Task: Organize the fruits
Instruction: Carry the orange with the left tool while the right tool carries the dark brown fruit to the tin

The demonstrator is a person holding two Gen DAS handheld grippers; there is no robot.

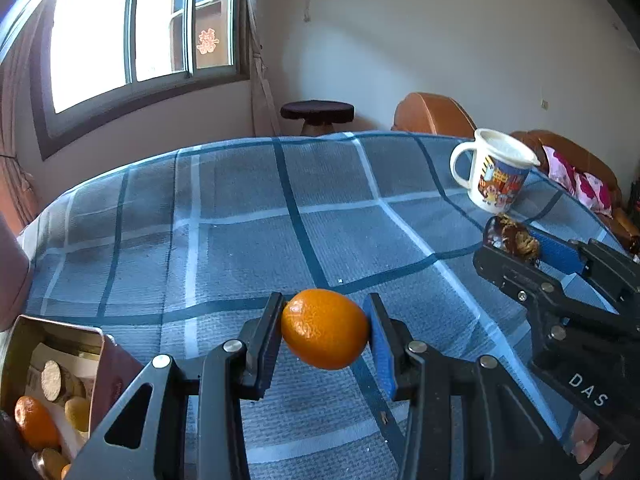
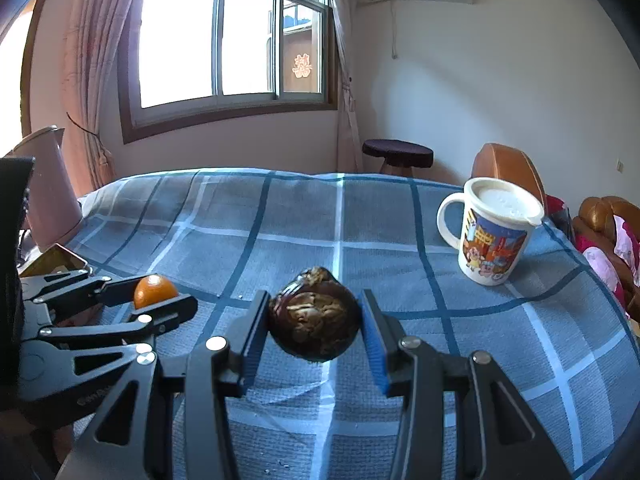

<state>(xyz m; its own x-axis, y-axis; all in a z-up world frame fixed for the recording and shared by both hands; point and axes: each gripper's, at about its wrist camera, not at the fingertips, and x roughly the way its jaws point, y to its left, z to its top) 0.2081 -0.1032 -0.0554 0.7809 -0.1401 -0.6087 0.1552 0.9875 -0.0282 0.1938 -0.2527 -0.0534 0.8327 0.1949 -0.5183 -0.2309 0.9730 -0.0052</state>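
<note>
My left gripper (image 1: 325, 330) is shut on a small orange fruit (image 1: 325, 329) and holds it above the blue plaid tablecloth (image 1: 256, 216). My right gripper (image 2: 315, 322) is shut on a dark brown wrinkled fruit (image 2: 315, 320), also held above the cloth. In the left wrist view the right gripper (image 1: 516, 242) shows at the right with the dark fruit (image 1: 514, 238). In the right wrist view the left gripper (image 2: 154, 294) shows at the left with the orange fruit (image 2: 154, 290).
An open metal tin (image 1: 60, 384) at the lower left holds an orange fruit (image 1: 34, 422) and pale round pieces. A white cartoon mug (image 1: 498, 170) with a lid stands at the far right, also in the right wrist view (image 2: 494, 232). A pink kettle (image 2: 48, 196) stands at the left.
</note>
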